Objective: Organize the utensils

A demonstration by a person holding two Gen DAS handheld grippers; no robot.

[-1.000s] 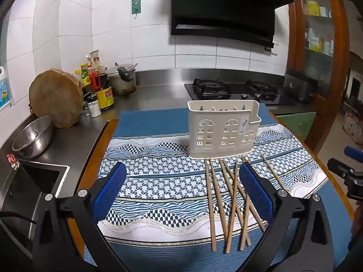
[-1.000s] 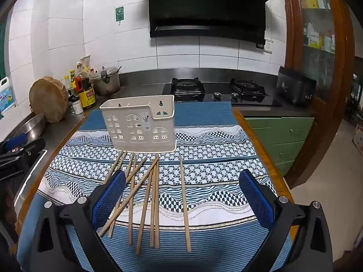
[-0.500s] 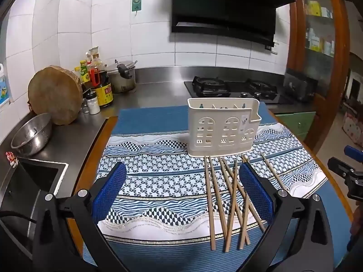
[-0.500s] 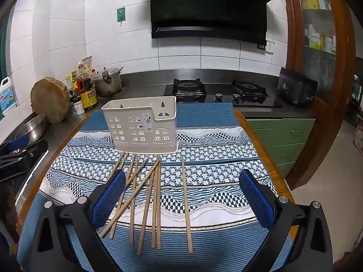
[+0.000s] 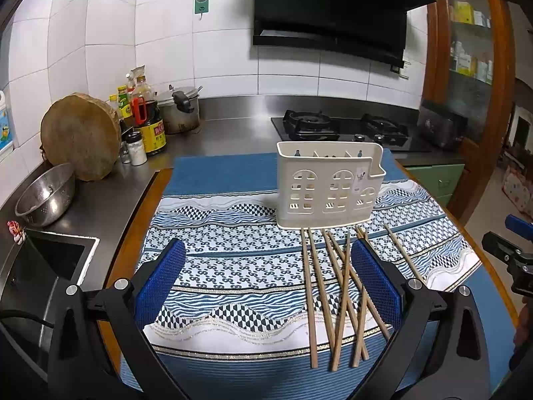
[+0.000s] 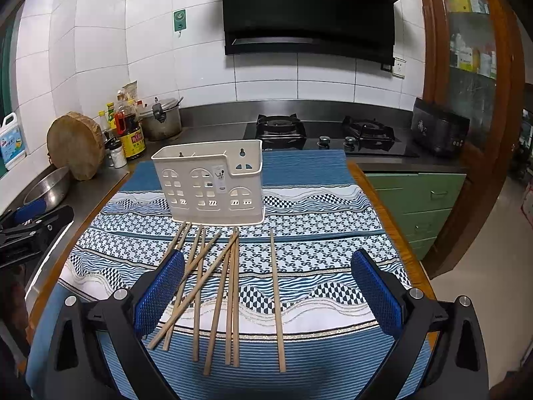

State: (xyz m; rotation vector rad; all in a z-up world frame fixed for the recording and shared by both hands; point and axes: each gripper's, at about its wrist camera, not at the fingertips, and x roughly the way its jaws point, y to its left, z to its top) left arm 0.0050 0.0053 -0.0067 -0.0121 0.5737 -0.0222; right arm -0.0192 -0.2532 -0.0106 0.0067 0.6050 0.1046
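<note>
- Compared with a second ago, almost nothing has changed: both views have crept slightly closer to the table (image 6: 369, 183), and no chopstick has shifted.
- The left hand-held gripper (image 5: 266, 286) has its blue pads spread wide apart and holds nothing; it hangs over the patterned cloth (image 5: 226, 250), to the left of the sticks.
- The right hand-held gripper (image 6: 266, 290) is likewise spread wide and empty, poised above the near ends of the chopsticks (image 6: 230, 293).
- The chopsticks lie loose on the cloth in a rough fan, some crossing each other, their far tips just in front of the white holder (image 6: 210, 183). One stick (image 6: 276, 300) lies apart to the right of the bunch.
- The holder stands upright on the cloth behind them; its compartments look empty of chopsticks, though the inside is only partly visible.
- So the sorting has not yet begun: this reads as the approach before a first pick.
- The lone stick seems the easiest first grab, being clear of the crossings; the tangled ones may roll or drag neighbours along when lifted.
</note>
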